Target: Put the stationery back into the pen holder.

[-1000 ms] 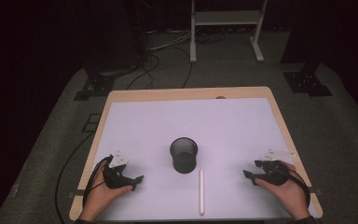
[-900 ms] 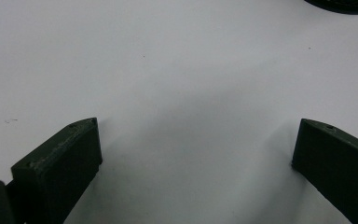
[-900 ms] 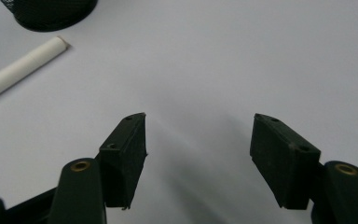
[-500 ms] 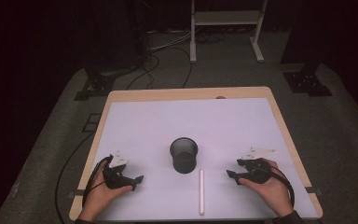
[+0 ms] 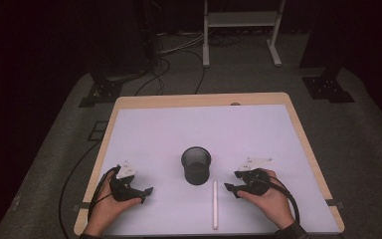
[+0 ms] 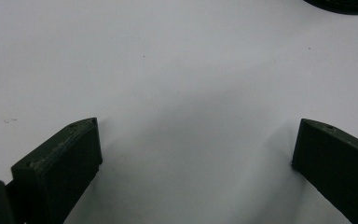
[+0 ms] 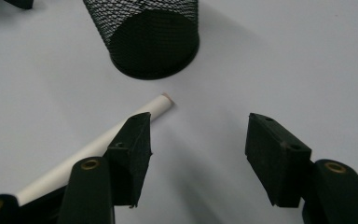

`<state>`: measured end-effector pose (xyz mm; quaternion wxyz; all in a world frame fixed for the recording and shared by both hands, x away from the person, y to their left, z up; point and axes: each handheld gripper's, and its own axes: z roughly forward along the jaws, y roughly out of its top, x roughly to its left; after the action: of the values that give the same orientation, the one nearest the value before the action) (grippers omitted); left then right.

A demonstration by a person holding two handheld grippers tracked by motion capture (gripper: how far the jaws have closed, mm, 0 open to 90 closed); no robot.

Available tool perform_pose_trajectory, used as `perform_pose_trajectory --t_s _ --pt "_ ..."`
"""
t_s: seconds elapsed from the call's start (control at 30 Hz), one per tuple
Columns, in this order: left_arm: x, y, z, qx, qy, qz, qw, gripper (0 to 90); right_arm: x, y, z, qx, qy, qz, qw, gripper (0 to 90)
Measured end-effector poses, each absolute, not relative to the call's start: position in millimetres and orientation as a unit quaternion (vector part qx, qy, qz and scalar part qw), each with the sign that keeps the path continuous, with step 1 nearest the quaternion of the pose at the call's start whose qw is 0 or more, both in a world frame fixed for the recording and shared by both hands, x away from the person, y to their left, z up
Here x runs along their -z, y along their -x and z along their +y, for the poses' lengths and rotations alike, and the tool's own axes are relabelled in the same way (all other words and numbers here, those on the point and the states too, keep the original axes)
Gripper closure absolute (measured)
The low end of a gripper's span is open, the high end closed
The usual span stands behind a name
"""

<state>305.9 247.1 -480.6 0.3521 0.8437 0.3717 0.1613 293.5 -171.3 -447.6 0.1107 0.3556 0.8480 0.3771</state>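
One table (image 5: 129, 107), wood-edged, its top covered by a white sheet (image 5: 199, 134), stands on a grey floor with dark surroundings; cables (image 5: 169, 64) and a white stand (image 5: 241, 20) lie beyond the far edge.

One black mesh cup (image 5: 196, 165), upright, sits near the middle of the sheet, toward the near side. In the right gripper view the cup (image 7: 144, 37) stands just beyond the stick's far end, close to it but apart.

One white stick (image 5: 215, 205), thin and round, lies flat on the sheet just right of the cup and nearer the person, running from near the cup's base toward the near edge. In the right gripper view the stick (image 7: 98, 147) passes behind the left-hand jaw, its tip showing past it; it lies outside the gap between the jaws.

Two hand-held grippers:
- Left gripper (image 5: 142, 193), held low over the sheet at the near left, well apart from the cup, pointing right. In its own view the left gripper (image 6: 193, 149) has its jaws spread wide with bare sheet between them.
- Right gripper (image 5: 231, 183), held at the near right, just beside the stick, pointing left toward it. In its own view the right gripper (image 7: 198, 140) has its jaws spread, bare sheet between them.
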Motion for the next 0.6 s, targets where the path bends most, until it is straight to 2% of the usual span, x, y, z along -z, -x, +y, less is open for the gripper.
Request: perform_pose_trajectory --t_s 0.6 --pt "480 -306 247 -0.161 -0.844 0.372 0.352 0.3 460 -285 -128 -0.361 -0.315 0.874 0.079 41.3"
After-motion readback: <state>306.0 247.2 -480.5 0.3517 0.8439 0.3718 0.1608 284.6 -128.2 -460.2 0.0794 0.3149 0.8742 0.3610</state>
